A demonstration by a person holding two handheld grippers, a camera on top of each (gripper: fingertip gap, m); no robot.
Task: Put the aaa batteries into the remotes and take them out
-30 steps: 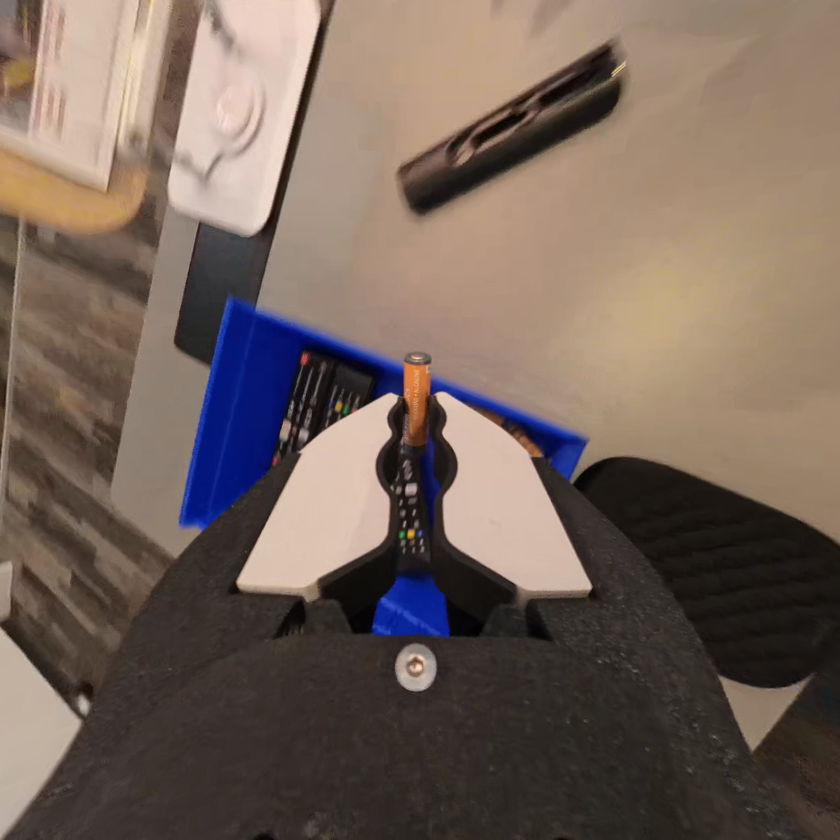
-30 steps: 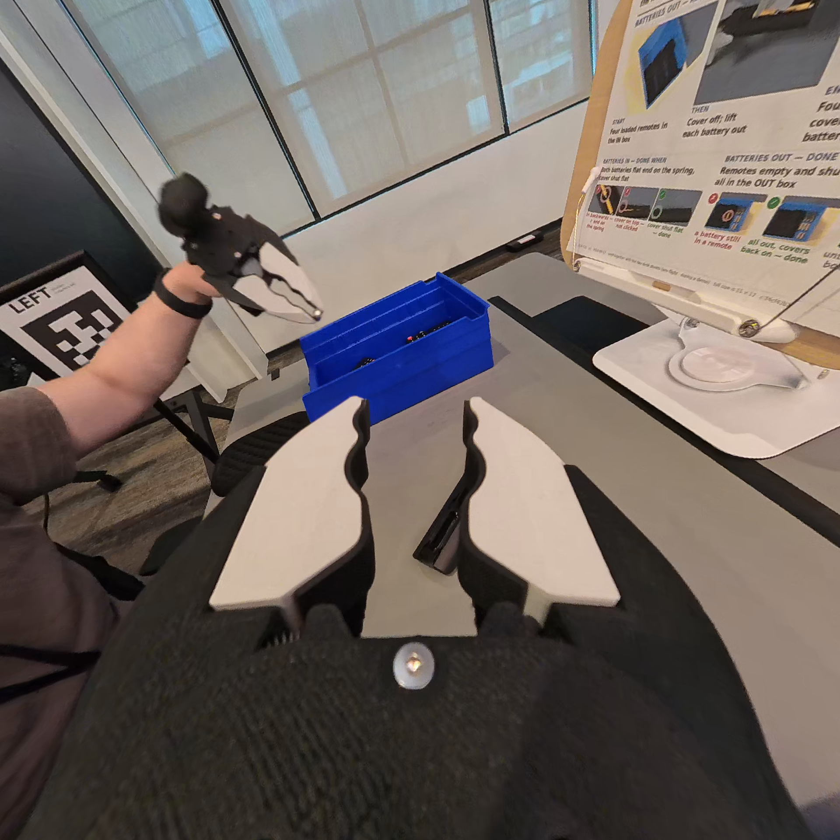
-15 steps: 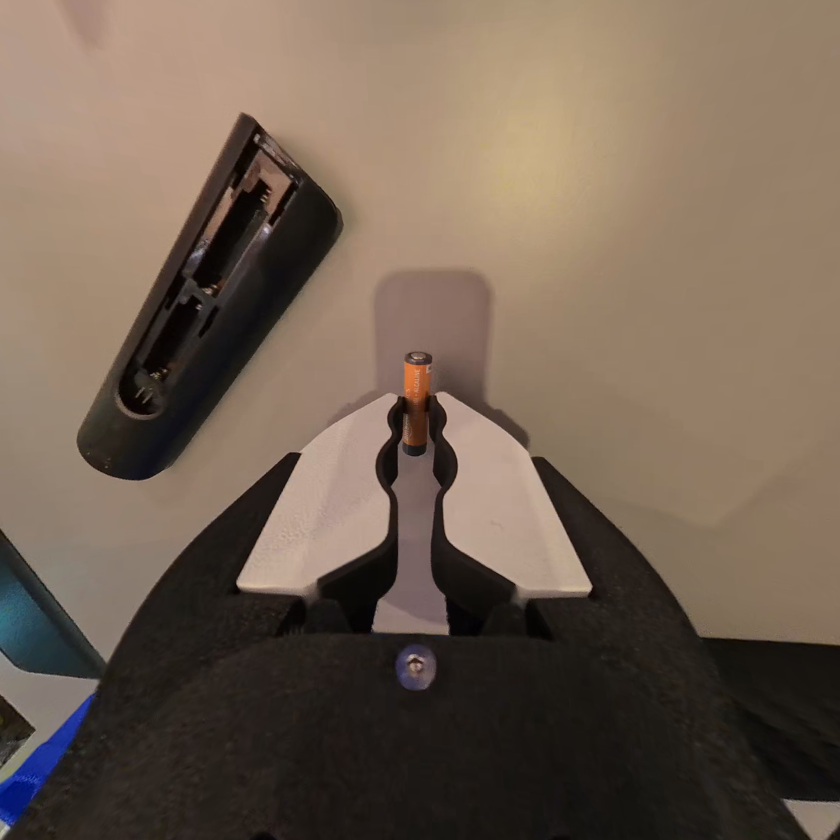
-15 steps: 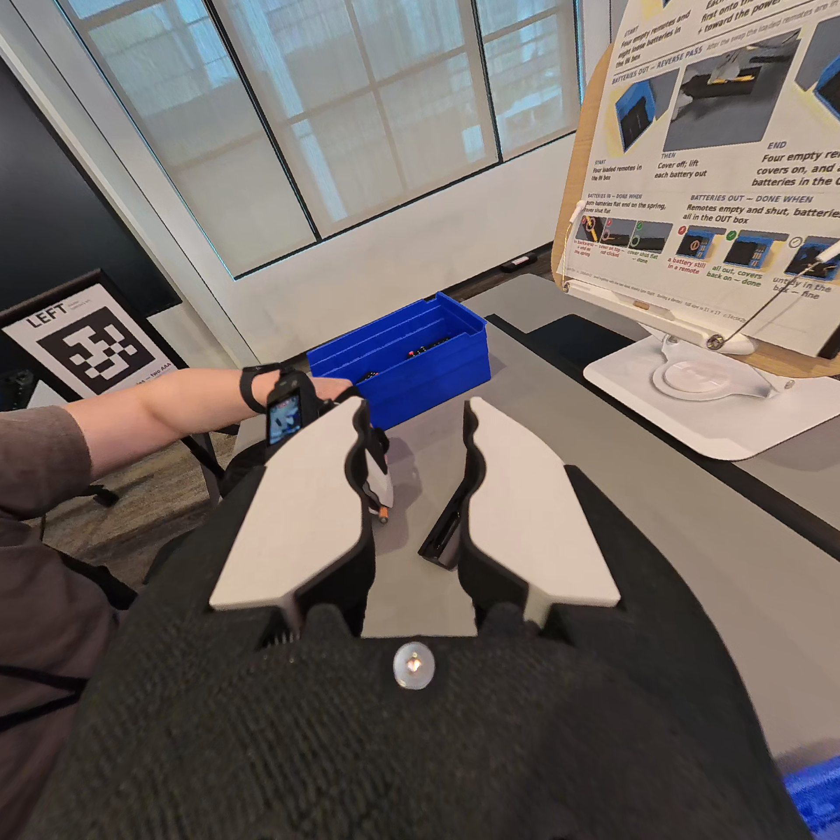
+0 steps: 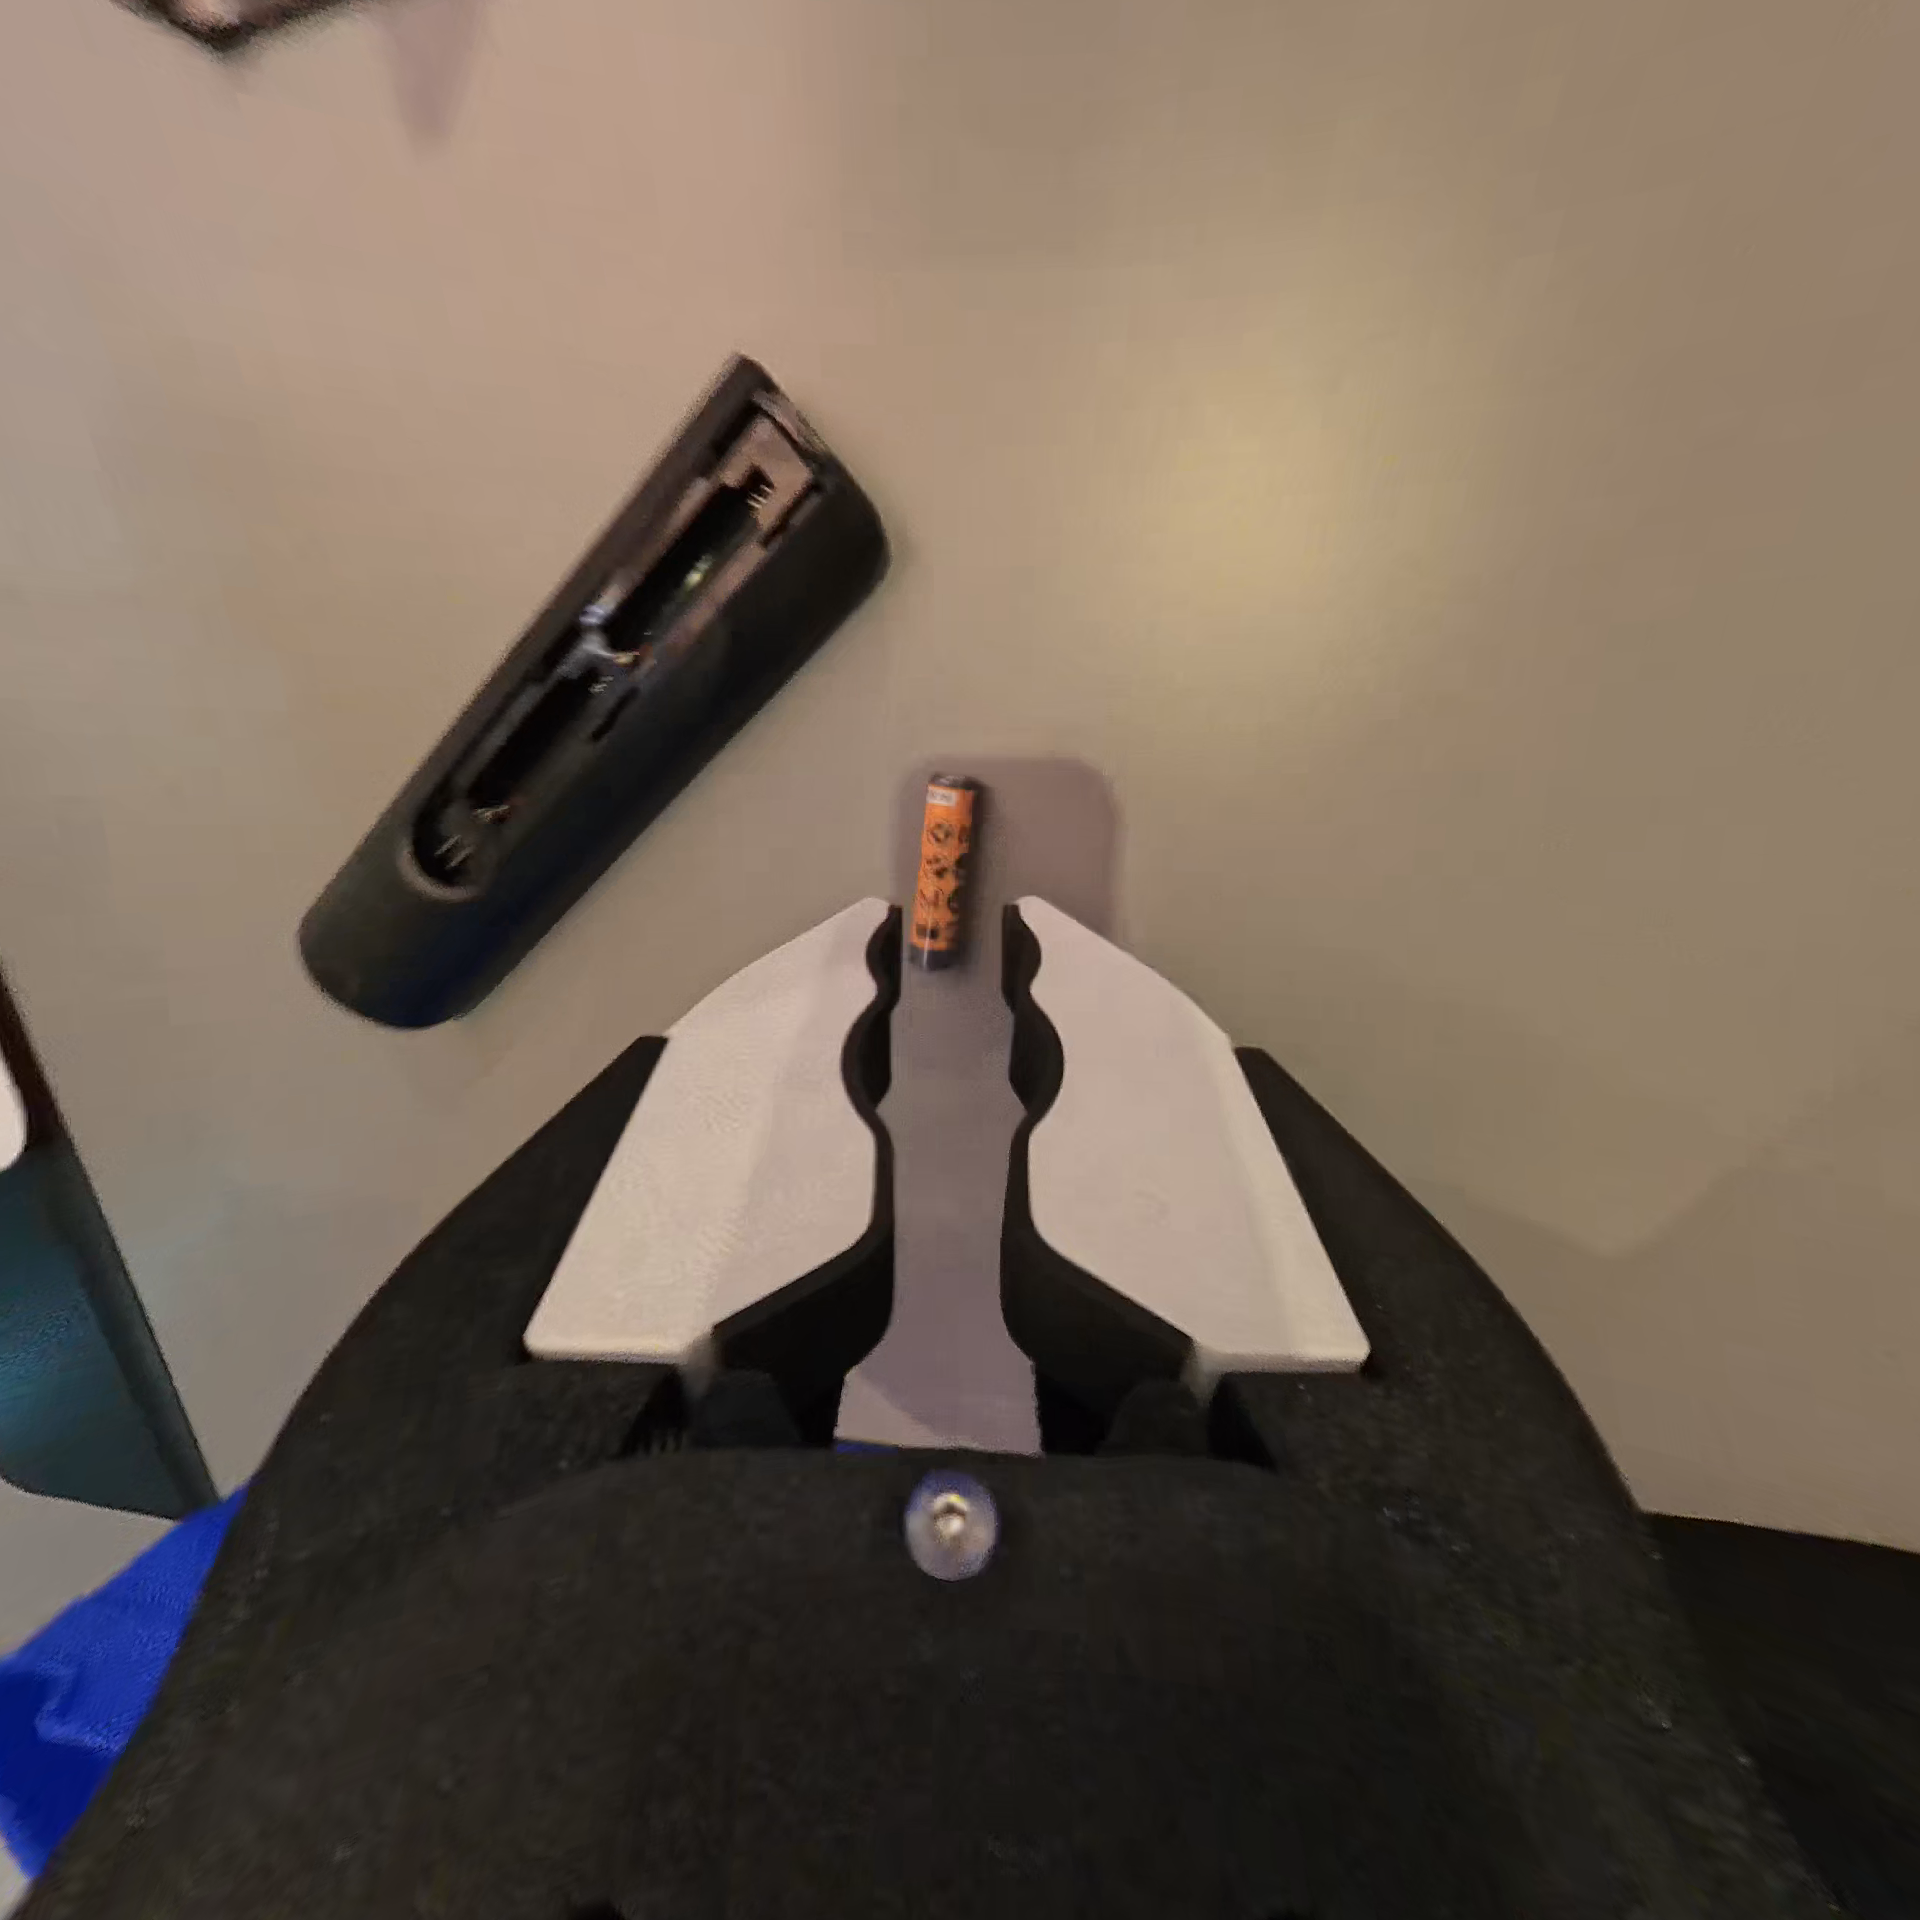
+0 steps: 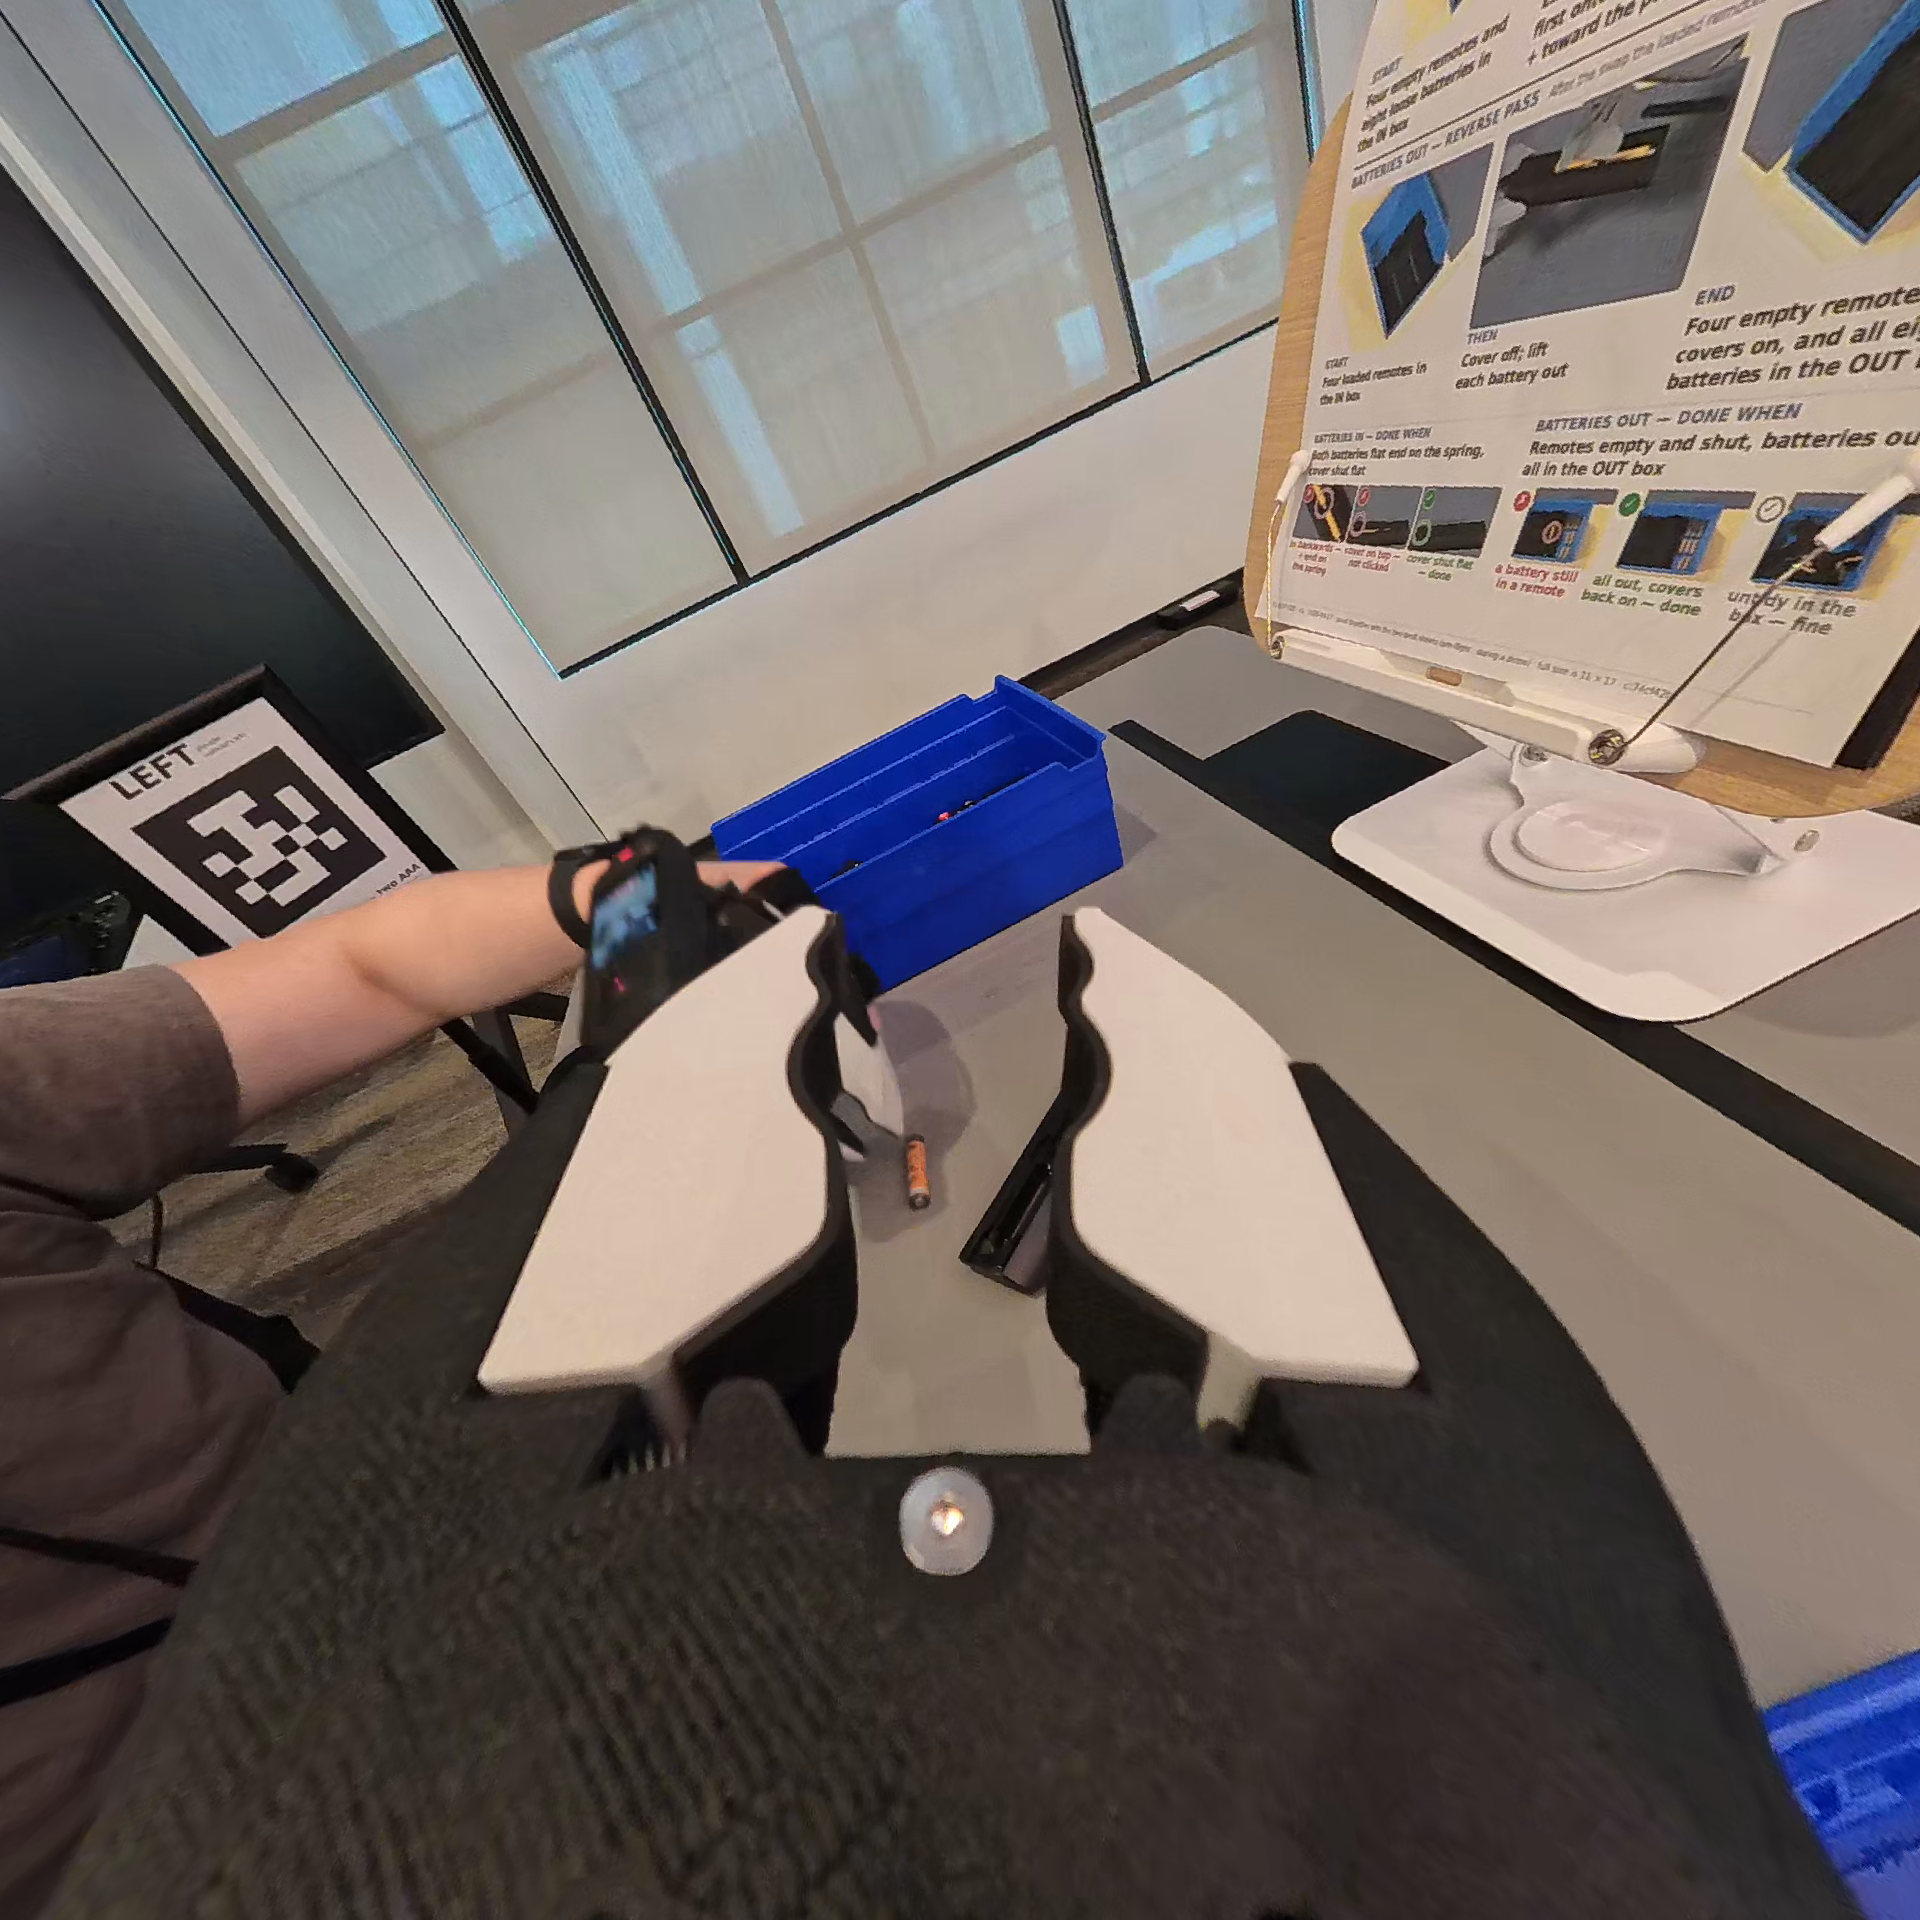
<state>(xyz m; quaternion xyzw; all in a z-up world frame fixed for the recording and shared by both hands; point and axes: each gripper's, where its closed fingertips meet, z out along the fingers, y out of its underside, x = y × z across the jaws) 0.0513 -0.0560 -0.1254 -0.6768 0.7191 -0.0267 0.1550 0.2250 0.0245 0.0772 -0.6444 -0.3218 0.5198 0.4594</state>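
An orange AAA battery (image 5: 940,873) lies on the grey table, just ahead of my left gripper (image 5: 948,914), whose jaws stand open on either side of it without gripping. A black remote (image 5: 592,707) lies back-up to its left, cover off, battery bay open and empty. In the right wrist view the battery (image 6: 917,1184) rests between the left gripper's fingertip (image 6: 857,1122) and the remote (image 6: 1013,1216), which is partly hidden behind my finger. My right gripper (image 6: 945,925) is open and empty, held above the table nearer than these.
A blue bin (image 6: 935,831) holding remotes stands at the table's far side. Another blue bin's edge (image 6: 1849,1787) shows at the near right. An instruction board on a white stand (image 6: 1621,862) is at the right. A person's forearm (image 6: 395,966) reaches in from the left.
My left gripper came from above the blue bin down to the table beside the remote, then opened. The battery it held now lies on the table. My right gripper stayed nearly still.
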